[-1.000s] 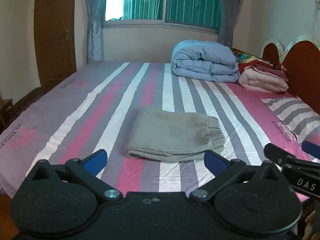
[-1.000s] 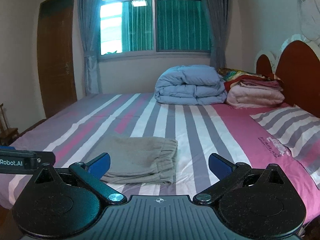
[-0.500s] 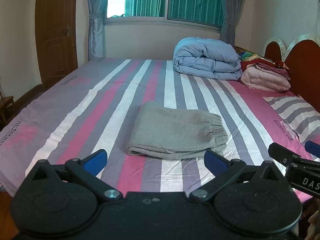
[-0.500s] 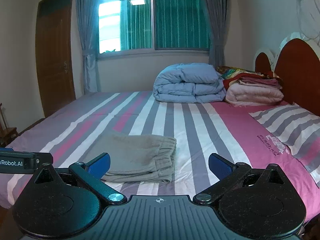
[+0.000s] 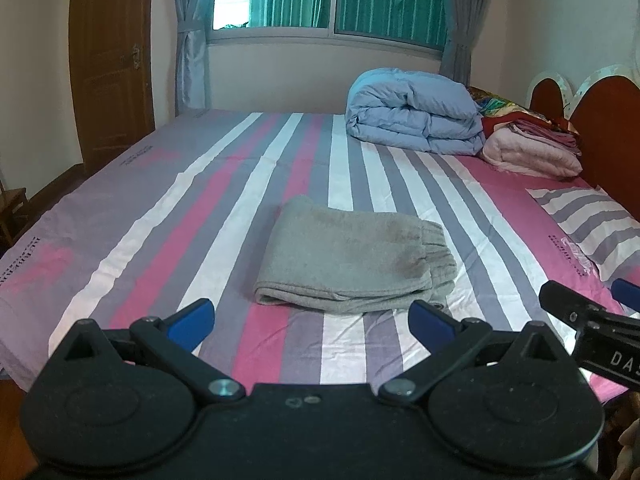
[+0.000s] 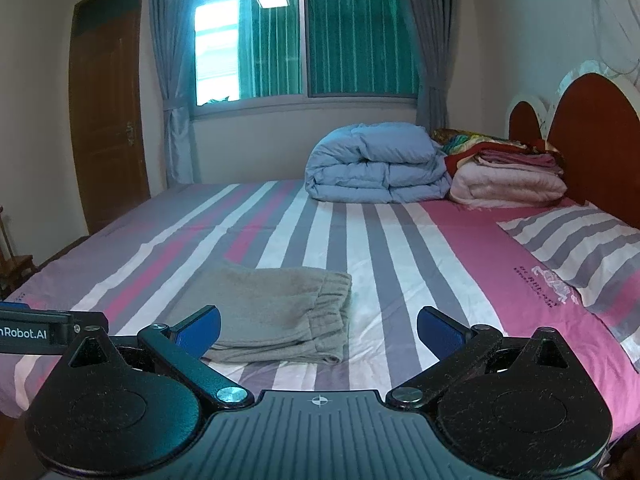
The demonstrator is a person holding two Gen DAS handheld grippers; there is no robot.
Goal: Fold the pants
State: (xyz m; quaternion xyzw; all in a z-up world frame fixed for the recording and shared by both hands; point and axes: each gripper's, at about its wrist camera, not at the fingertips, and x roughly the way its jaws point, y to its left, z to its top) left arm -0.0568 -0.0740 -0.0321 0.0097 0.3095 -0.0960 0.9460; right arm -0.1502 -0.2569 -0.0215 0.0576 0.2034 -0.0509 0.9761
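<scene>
While both sets of my fingers, left (image 5: 311, 320) and right (image 6: 319, 327), hang spread and empty just short of the pants (image 5: 352, 266), the grey bundle lies folded mid-bed (image 5: 208, 216); one careless brush could flip its loose top layer open.

folded grey pants (image 5: 352, 264) on striped bed (image 5: 168, 216)

Looking at bedroom w/ cream walls (image 6: 500, 40). Daylight coming thru window (image 6: 304, 44) w/ green blinds, grey curtains (image 6: 172, 80) hanging both sides. Brown door (image 5: 112, 60) standing at left. Striped bed (image 5: 240, 184) filling foreground, red headboard (image 6: 588, 128) rising at right. Wooden chair (image 6: 14, 268) sitting far left.
</scene>
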